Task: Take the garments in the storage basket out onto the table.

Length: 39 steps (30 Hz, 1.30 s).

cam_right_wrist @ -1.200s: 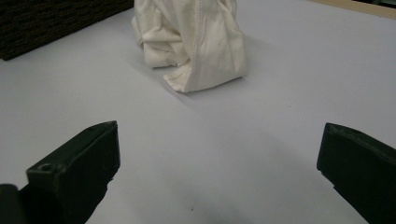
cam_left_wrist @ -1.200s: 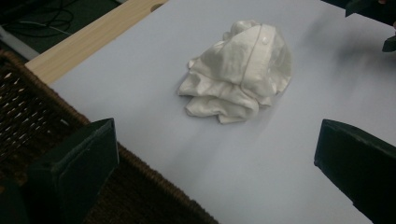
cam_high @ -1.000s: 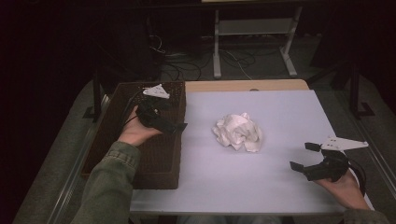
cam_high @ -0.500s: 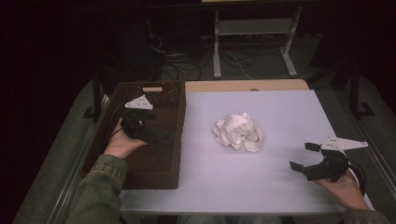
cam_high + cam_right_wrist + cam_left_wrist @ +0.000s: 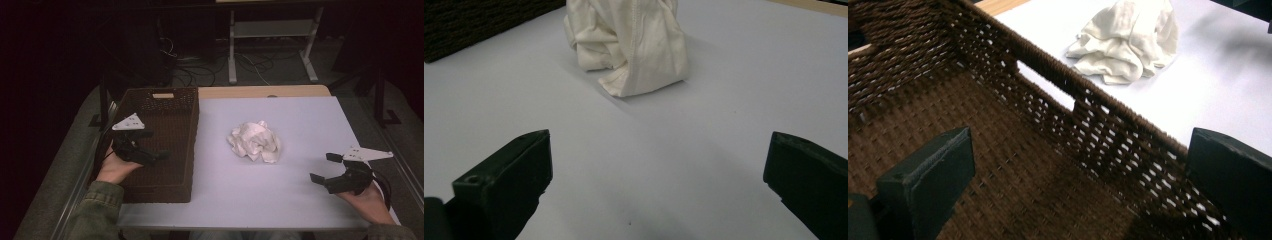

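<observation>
A crumpled white cloth (image 5: 254, 141) lies on the pale table (image 5: 290, 200), near its middle. To its left stands a dark brown woven basket (image 5: 172, 192), and nothing lies inside it. My left gripper (image 5: 154, 145) hovers open over the basket's left half. In the left gripper view its jaws stand wide apart (image 5: 1078, 170) over the woven floor and point at the basket's wall (image 5: 1088, 120), with the cloth (image 5: 1128, 40) beyond. My right gripper (image 5: 322, 167) rests open near the table's front right. It faces the cloth (image 5: 629, 45) across bare table, jaws wide (image 5: 656, 165).
A strip of bare wood (image 5: 260, 91) runs along the table's far edge. Behind it stand a white metal frame (image 5: 270, 30) and cables on a dark floor. A corner of the basket (image 5: 474, 20) appears in the right gripper view.
My left gripper has moved left across the basket, from its right wall to its left half. The right gripper and the cloth have stayed put.
</observation>
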Each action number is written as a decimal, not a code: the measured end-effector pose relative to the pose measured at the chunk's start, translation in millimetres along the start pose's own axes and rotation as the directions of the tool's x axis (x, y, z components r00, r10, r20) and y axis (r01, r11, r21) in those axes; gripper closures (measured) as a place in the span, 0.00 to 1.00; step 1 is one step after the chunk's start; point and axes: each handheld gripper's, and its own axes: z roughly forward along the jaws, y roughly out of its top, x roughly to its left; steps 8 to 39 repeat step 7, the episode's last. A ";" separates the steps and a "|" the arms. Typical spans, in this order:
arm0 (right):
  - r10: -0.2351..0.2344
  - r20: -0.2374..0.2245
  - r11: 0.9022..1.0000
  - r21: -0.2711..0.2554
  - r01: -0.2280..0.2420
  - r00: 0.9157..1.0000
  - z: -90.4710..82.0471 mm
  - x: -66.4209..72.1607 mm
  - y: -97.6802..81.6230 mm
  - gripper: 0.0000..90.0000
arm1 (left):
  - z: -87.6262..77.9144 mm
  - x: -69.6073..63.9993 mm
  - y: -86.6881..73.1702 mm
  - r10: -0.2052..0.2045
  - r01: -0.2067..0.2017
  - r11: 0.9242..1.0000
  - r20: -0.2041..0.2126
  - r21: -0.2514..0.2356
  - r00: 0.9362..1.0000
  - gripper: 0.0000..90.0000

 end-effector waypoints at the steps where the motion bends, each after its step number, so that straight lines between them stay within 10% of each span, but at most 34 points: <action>1: 0.001 0.000 1.000 0.002 -0.001 1.000 0.1 0.1 0.0 0.00 | -1.4 0.0 -1.8 -0.004 0.004 1.000 -0.002 0.001 1.000 0.00; 39: -0.001 0.001 1.000 0.007 0.001 1.000 0.6 -0.6 -0.2 0.00 | -9.5 -0.7 -9.2 -0.001 0.001 1.000 -0.017 -0.005 1.000 0.00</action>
